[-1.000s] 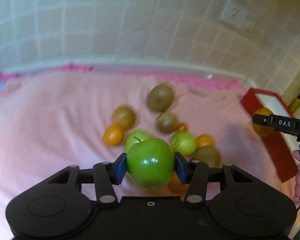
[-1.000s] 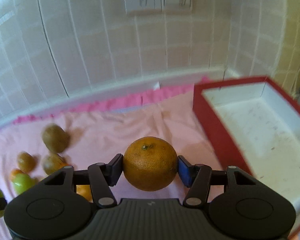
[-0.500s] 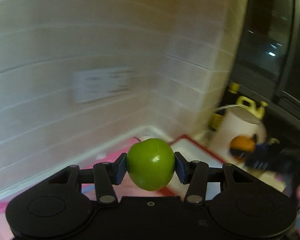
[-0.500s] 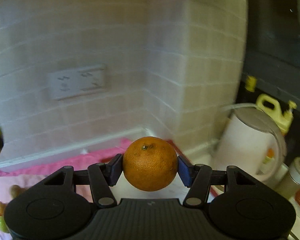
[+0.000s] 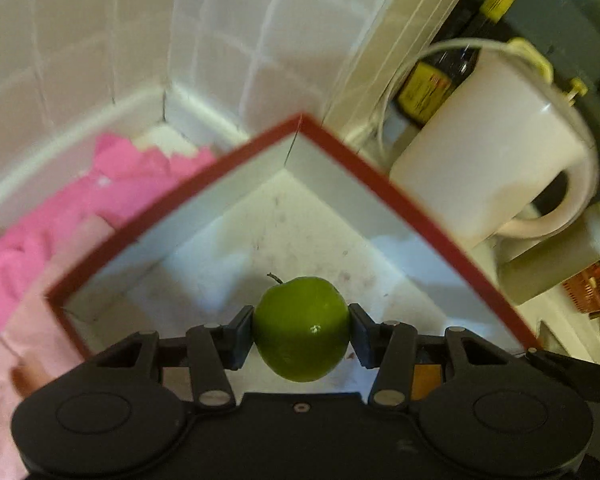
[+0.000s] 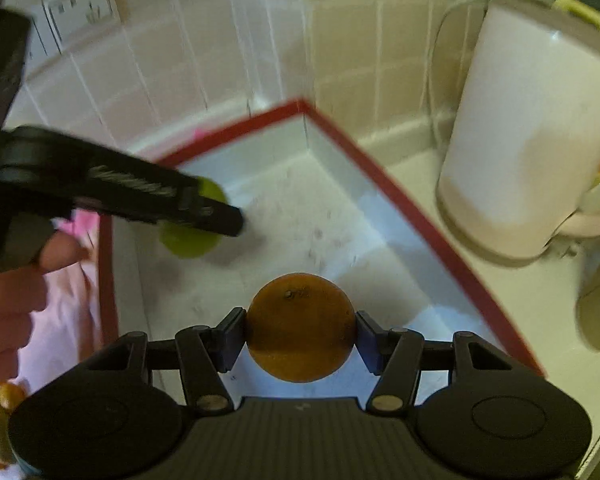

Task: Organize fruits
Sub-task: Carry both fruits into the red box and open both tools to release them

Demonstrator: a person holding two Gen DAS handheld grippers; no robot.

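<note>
The left gripper (image 5: 301, 330) pinches a green apple (image 5: 301, 328) between its two dark blue pads — a smooth, glossy, round fruit with a thin stem curling up at 11 o'clock and one small bright highlight on its skin. It hangs over the box (image 5: 420, 220), a square-cornered tray with a matte red rim, plain white inner walls and a white floor flecked with faint marks. At 9 o'clock from the box lies crumpled pink cloth (image 5: 60, 232); at 2 o'clock stands a smooth white kettle (image 5: 488, 168) with a looped handle, backed by glossy tiled wall.

The right gripper (image 6: 301, 336) clamps an orange (image 6: 301, 328) the same way, pads pressed against its two sides. The orange is round, dull and finely dimpled, its stem scar facing up. It too sits above the box's white floor, near the front edge. In the right wrist view the left gripper reaches in from 9 o'clock, the apple blurred beneath its finger.
</note>
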